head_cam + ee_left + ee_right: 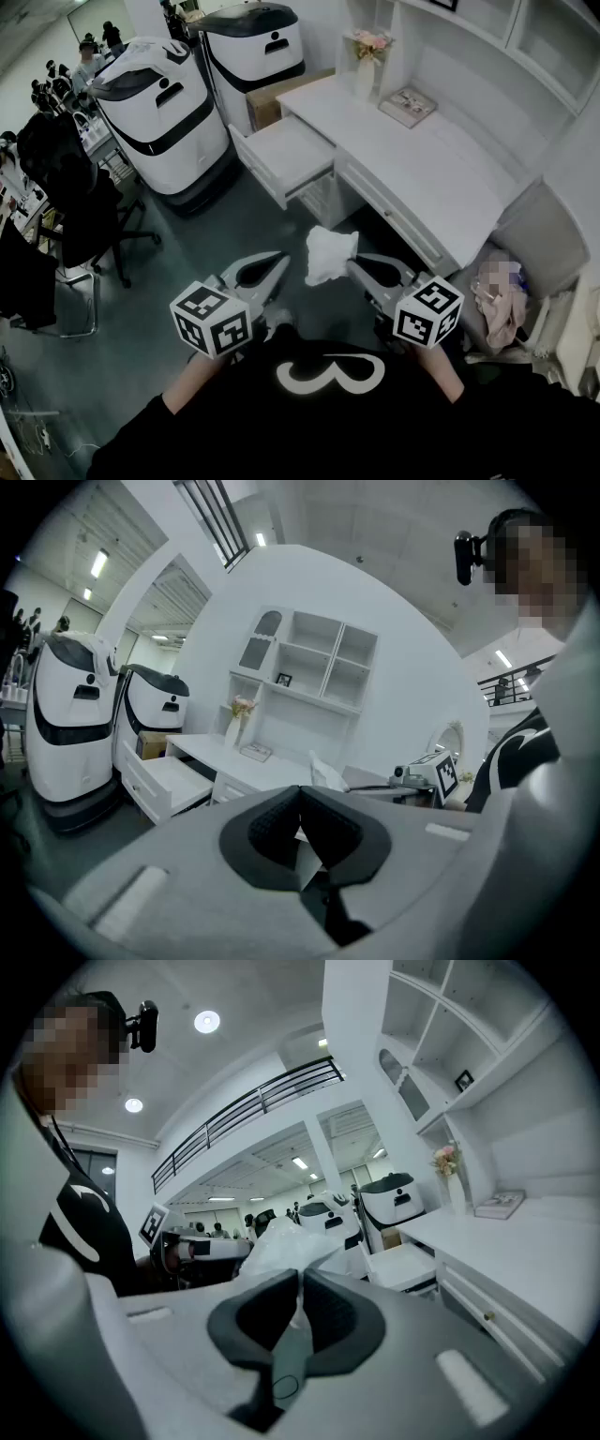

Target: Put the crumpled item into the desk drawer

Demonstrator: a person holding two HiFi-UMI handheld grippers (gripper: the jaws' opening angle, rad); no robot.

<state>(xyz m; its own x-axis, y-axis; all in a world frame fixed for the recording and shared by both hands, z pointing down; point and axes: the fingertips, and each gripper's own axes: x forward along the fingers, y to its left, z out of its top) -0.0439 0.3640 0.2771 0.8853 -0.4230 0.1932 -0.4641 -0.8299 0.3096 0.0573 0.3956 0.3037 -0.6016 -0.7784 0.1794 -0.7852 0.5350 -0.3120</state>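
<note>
The right gripper (pixel 354 266) has its jaws pinched on a thin edge of the white crumpled sheet-like item (pixel 328 255), which is carried in the air well short of the open white desk drawer (pixel 281 155). The left gripper (pixel 279 262), equally short of the drawer and just beside the item, has its jaws pressed together with nothing clearly held. Probable faults: the edge grip may slip, dropping the item on the floor before the drawer. A release made too early may catch the light bundle on the drawer's front rim.
</note>
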